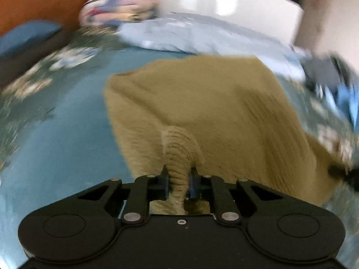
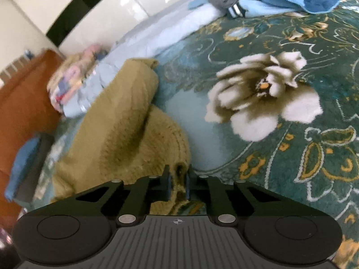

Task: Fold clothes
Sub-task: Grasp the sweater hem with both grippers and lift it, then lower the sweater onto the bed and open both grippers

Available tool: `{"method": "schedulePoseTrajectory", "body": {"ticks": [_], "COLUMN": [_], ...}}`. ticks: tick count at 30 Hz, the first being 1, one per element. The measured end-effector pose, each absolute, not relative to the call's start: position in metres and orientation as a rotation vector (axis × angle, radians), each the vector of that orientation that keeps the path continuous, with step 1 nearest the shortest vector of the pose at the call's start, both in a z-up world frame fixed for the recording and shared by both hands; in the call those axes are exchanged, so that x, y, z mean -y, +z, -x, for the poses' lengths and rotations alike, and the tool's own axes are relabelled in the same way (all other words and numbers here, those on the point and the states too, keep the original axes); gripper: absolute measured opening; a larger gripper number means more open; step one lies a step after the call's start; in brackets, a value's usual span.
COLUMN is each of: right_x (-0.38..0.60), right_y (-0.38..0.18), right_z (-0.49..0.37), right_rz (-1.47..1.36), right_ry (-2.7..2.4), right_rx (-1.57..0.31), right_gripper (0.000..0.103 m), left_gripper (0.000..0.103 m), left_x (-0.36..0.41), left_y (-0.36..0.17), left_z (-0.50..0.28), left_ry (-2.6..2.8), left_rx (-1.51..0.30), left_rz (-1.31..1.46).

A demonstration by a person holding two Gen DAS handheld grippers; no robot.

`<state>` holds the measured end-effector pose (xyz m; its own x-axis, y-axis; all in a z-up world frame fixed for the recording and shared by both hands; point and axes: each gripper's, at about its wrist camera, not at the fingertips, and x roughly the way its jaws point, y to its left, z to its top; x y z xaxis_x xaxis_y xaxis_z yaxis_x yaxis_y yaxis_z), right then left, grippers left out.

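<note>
Beyond the sweater (image 2: 125, 121), only the right view shows a flower (image 2: 264, 98).

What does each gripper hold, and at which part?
Both hold the tan knit sweater: the left gripper pinches a ribbed edge, the right gripper a ribbed edge too.

Between the black fingers (image 2: 167, 180) sits a mustard-tan ribbed knit sweater (image 2: 125, 121). Right of them, a teal carpet (image 2: 314, 71) bears cream flowers and gold scrolls; ahead lies pale blue cloth (image 1: 202, 35).
</note>
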<state>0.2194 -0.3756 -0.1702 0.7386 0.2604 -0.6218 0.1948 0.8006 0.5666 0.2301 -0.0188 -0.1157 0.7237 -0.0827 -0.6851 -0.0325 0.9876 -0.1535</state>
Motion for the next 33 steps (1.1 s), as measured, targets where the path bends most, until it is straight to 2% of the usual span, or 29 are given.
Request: {"method": "schedulePoseTrajectory", "body": {"ticks": [4,10,17,21,23,24,25,26,28,33], "right_x": [0.382,0.370,0.352,0.349,0.349,0.351,0.353,0.356,0.362,0.378], "right_y": [-0.149,-0.117,-0.151,-0.151,-0.143,-0.139,-0.134,-0.128,-0.117,-0.081], "right_z": [-0.198,-0.141,-0.124,-0.128,-0.129,-0.129,-0.129,-0.131,-0.136,-0.183], "right_rz": [-0.674,-0.634,-0.600,-0.582,-0.559,-0.547,-0.535,-0.518,-0.472,-0.352], "right_ry": [0.023,0.004,-0.031,-0.050,-0.061,-0.065,-0.068,-0.075,-0.095,-0.075], "right_rx": [-0.652,-0.555,-0.749,-0.775,-0.770,-0.763,-0.752,-0.739,-0.708,-0.638], "right_gripper": [0.008,0.008,0.008,0.014,0.022,0.022,0.022,0.029,0.038,0.041], "left_gripper": [0.013,0.013,0.013,0.015,0.023,0.024,0.030,0.038,0.044,0.060], "left_x": [-0.037,-0.074,-0.093,-0.101,-0.109,-0.114,-0.117,-0.121,-0.127,-0.126], "left_y": [-0.092,-0.086,-0.132,-0.129,-0.122,-0.115,-0.109,-0.102,-0.087,-0.041], "left_z": [-0.206,-0.171,-0.161,-0.157,-0.155,-0.153,-0.152,-0.155,-0.165,-0.222], "left_ry": [-0.023,-0.026,0.044,0.032,0.033,0.028,0.019,0.009,-0.003,-0.030], "left_rx": [-0.713,-0.721,-0.867,-0.861,-0.844,-0.827,-0.812,-0.795,-0.755,-0.620], "left_rz": [0.369,0.436,0.431,0.434,0.428,0.428,0.424,0.413,0.382,0.290]}}
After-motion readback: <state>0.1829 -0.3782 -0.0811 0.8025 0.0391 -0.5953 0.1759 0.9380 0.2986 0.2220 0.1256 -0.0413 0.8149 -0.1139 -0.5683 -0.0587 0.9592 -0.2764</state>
